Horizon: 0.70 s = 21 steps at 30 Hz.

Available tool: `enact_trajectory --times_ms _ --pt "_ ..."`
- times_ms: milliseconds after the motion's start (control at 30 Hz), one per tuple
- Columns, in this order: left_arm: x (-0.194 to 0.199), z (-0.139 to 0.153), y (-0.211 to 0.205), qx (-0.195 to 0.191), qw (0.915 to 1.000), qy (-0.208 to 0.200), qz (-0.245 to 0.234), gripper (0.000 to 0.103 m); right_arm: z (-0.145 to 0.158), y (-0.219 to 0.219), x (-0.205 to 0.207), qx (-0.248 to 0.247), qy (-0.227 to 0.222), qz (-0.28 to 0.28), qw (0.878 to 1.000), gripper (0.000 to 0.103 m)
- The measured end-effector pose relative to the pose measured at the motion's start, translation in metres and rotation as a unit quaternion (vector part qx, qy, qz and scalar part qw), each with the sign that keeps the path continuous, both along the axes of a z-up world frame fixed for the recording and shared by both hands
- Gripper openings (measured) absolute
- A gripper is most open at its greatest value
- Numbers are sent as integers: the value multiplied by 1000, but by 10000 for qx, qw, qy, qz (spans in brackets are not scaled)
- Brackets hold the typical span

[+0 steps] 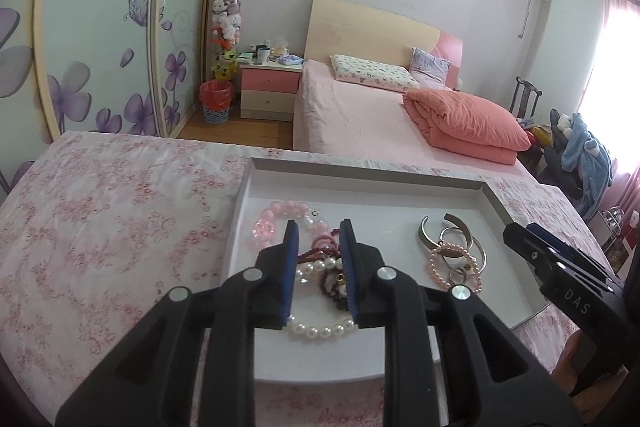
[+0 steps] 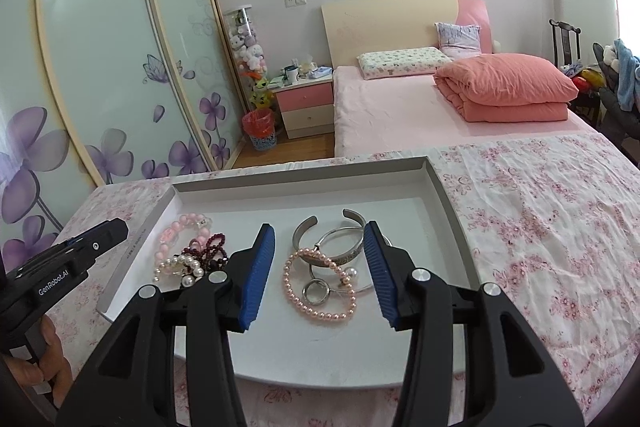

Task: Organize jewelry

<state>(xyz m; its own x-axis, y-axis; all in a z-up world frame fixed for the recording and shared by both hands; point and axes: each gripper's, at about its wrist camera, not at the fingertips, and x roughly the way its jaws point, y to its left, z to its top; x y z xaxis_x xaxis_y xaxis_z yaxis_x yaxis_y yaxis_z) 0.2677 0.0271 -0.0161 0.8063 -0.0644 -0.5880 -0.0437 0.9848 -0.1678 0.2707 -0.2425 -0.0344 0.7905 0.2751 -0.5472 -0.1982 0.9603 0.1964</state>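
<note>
Home bedrm: bed (image 1: pixel 360 115), nightstand (image 1: pixel 270 89), wardrobe (image 1: pixel 100 27).

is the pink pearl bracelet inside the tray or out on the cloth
Inside. The pink pearl bracelet lies on the tray floor, overlapping the silver bangles.

Your left gripper (image 1: pixel 318 233) and right gripper (image 2: pixel 319 238) are matt black plastic, with shiny round metal pins at the joints, and their fingers (image 2: pixel 260 267) carry ribbed blue rubbery pads. The tray (image 2: pixel 448 203) looks like smooth, matt grey-white card. In it, the cuff bangle (image 2: pixel 304 231) and thin rings (image 2: pixel 318 291) are polished silver metal; the pearl bracelet (image 2: pixel 316 311) has glossy pink beads. The white pearl strand (image 1: pixel 320 331) gleams too, the pink bead bracelet (image 1: pixel 280 207) is translucent and glassy, and the dark red beads (image 2: pixel 212 247) shine. Under your tray, the floral cloth (image 2: pixel 540 227) is thin, wrinkled cotton-like fabric covering the bench.
</note>
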Motion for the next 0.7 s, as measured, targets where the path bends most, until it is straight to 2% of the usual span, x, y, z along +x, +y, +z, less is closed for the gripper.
enact_trajectory --times_ms 67,167,267,333,367,467,533,633,700 --pt "-6 3 1 16 10000 -26 31 27 2 -1 -5 1 -3 7 10000 49" --pt "-19 7 4 40 9999 -72 56 35 6 -2 -17 -8 -17 31 10000 59" --pt "-36 8 9 13 9999 -93 59 42 9 -4 -30 -27 -42 79 10000 71" --pt "-49 7 12 -16 10000 -77 45 49 9 -5 -41 -33 -35 118 9999 88" --pt "-53 7 13 -25 10000 -77 37 51 10 -6 -47 -45 -43 137 9999 91" --pt "-74 8 18 6 9999 -119 8 64 11 -8 -63 -144 -69 159 9997 96" --pt "-89 11 21 21 9998 -216 -5 78 12 -9 -72 -199 -103 152 9996 101" --pt "-110 15 25 40 9994 -351 13 93 14 -11 -87 -302 -176 179 9992 101" --pt "-122 18 27 86 9990 -427 22 98 15 -12 -98 -340 -211 225 9989 101"
